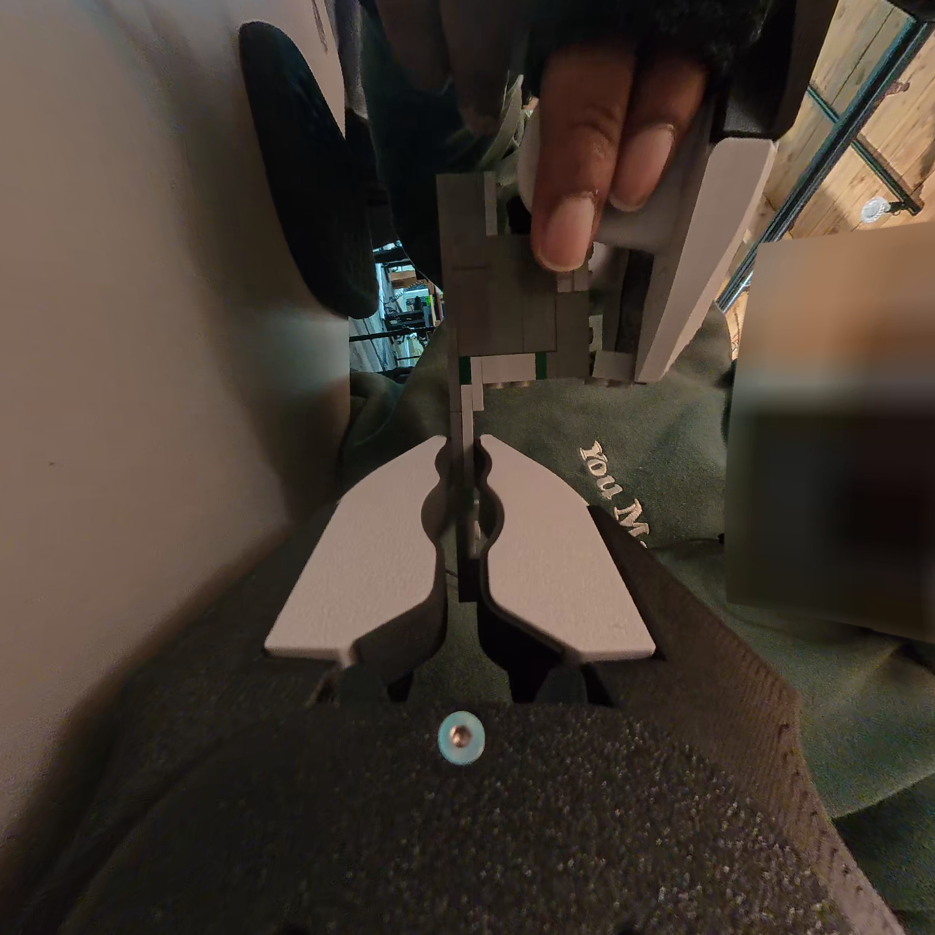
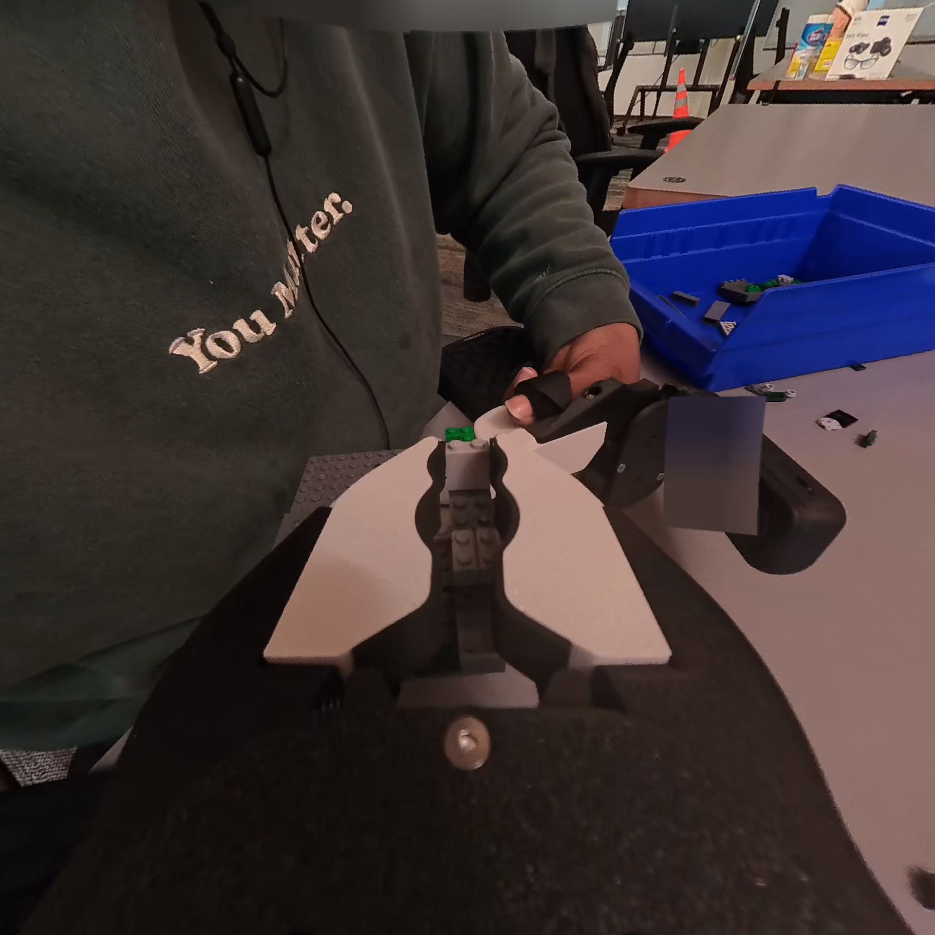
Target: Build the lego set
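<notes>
A grey lego build of dark and light grey plates with some green is held in the air between both grippers. My left gripper is shut on a thin edge of it, seen edge-on. My right gripper is shut on the build, with a light grey brick at its fingertips and dark grey studded plates further back. A small green piece sits at the build's far end, where the left gripper's white fingertip touches. The right gripper's white finger and a person's fingers show above the build.
A blue bin with several loose grey and green pieces stands on the grey table at the right. A few loose pieces lie in front of it. A dark grey studded baseplate lies behind the grippers. The person's green sweatshirt fills the left. The gap from one gripper's tips to the other's is roughly 6 cm.
</notes>
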Tool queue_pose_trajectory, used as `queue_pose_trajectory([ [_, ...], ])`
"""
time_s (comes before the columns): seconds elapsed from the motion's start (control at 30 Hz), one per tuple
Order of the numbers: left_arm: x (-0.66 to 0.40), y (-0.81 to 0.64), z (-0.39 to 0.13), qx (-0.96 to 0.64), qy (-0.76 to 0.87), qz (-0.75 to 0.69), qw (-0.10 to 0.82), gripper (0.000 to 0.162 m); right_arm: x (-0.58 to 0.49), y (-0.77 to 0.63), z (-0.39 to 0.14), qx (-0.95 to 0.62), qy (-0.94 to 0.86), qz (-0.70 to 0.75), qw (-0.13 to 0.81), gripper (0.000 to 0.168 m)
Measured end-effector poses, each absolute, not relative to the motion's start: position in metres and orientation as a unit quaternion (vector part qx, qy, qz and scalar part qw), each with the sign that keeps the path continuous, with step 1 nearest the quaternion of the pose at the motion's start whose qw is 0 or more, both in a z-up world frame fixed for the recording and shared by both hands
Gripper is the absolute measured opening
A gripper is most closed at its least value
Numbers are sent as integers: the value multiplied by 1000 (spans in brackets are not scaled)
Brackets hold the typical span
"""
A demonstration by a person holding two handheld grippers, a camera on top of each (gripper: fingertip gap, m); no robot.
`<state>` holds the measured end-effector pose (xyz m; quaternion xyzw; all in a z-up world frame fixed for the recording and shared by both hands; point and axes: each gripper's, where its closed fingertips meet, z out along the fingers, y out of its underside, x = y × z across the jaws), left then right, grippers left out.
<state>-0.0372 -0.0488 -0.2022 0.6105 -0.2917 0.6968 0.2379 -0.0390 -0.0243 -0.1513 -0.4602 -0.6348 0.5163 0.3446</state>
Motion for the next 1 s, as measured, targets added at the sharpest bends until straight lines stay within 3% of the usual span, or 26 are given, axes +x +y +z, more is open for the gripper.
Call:
queue_pose_trajectory([
  [1.0,-36,-51,-202,615,-283,695,241,6,-33,-22,-151,-465,-680,474,310,16],
])
